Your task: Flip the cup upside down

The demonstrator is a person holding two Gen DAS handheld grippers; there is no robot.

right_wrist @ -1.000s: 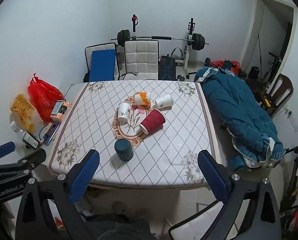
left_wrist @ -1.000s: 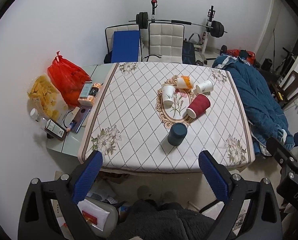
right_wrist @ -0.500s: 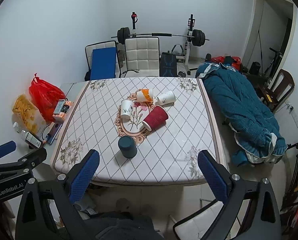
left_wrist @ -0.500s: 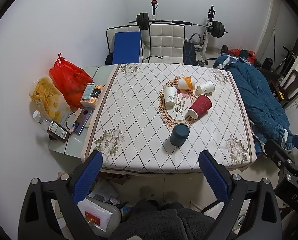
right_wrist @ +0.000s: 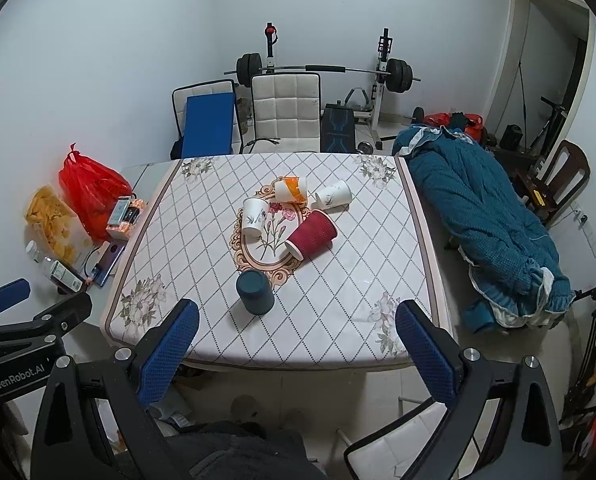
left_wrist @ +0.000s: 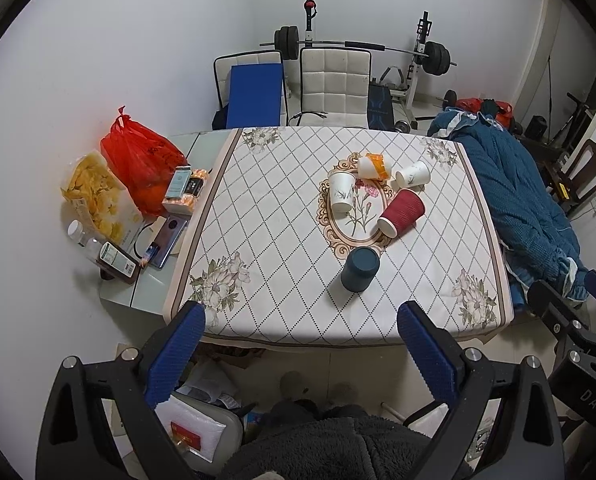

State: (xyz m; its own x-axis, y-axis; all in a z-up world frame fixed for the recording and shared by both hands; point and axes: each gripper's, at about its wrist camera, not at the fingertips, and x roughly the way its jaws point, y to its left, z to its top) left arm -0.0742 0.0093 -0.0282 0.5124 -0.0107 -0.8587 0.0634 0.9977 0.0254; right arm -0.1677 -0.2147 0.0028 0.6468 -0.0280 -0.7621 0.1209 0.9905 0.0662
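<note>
I hold both grippers back from the desk (left_wrist: 226, 216), left gripper (left_wrist: 300, 344) and right gripper (right_wrist: 296, 340) fingers spread apart, gripping nothing. Ahead between my fingers, the dark teal cup (left_wrist: 360, 269) stands inverted; the red ribbed cup (right_wrist: 311, 235) lies beyond it.

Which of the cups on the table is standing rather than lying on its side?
The dark teal cup, nearest the table's front edge; the other four lie tipped over.

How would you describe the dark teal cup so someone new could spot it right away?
Start at the table with the diamond-pattern cloth and find the oval flower medallion at its centre. At the medallion's near edge stands the dark teal cup, closest to the grippers. Unlike the red ribbed cup and the pale cups lying tipped over, it stands on end.
</note>
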